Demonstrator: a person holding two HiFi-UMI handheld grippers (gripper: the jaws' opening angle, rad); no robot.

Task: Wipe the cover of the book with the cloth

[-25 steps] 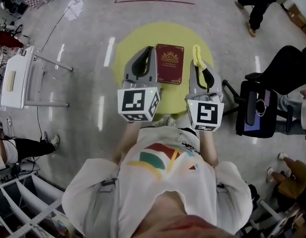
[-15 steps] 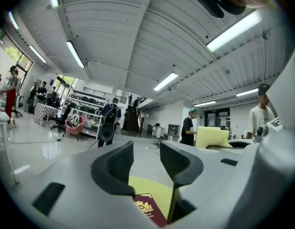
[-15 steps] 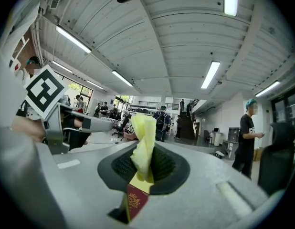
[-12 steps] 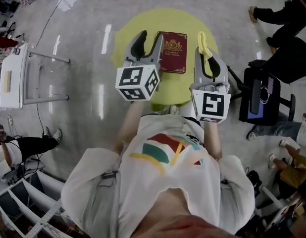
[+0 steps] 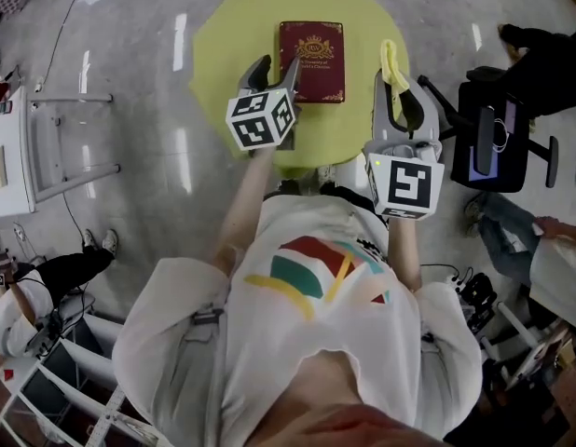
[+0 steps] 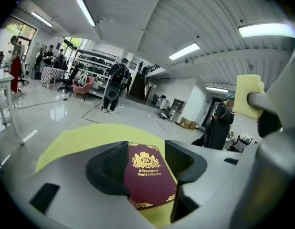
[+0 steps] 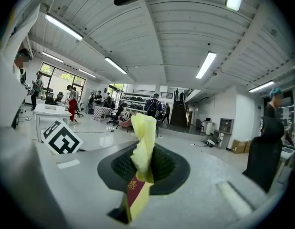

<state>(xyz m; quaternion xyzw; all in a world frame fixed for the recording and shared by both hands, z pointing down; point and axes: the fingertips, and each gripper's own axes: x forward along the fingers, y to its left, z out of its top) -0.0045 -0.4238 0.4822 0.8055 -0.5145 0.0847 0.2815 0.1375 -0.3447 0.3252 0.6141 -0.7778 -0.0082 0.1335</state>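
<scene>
A: So, where is the book (image 5: 311,61)?

B: Flat on the round yellow table (image 5: 223,35), closed, cover up. It is maroon with a gold crest and gold corner trim, and it lies toward the far side of the top, about midway across.

A: And the left gripper (image 5: 277,65)?

B: Its 2 jaws stand wide apart and have just been opening. They grip nothing. The left gripper view shows the book lying on the table in the gap between them, with both pads clear of it. From the head view the tips sit at the book's near left corner. Whether they touch the cover I cannot tell.

A: What about the right gripper (image 7: 145,166)?

B: Clamped on the cloth (image 7: 143,137), which is yellow and pinched into 1 bunch that sticks out past the tips. In the head view the gripper hovers by the table's right edge, to the right of the book, and the cloth is apart from the cover.

A: Anything else around?

B: A black chair (image 5: 488,147) just right of the table, and people (image 6: 114,87) standing farther back on a glossy floor (image 5: 130,82).
</scene>
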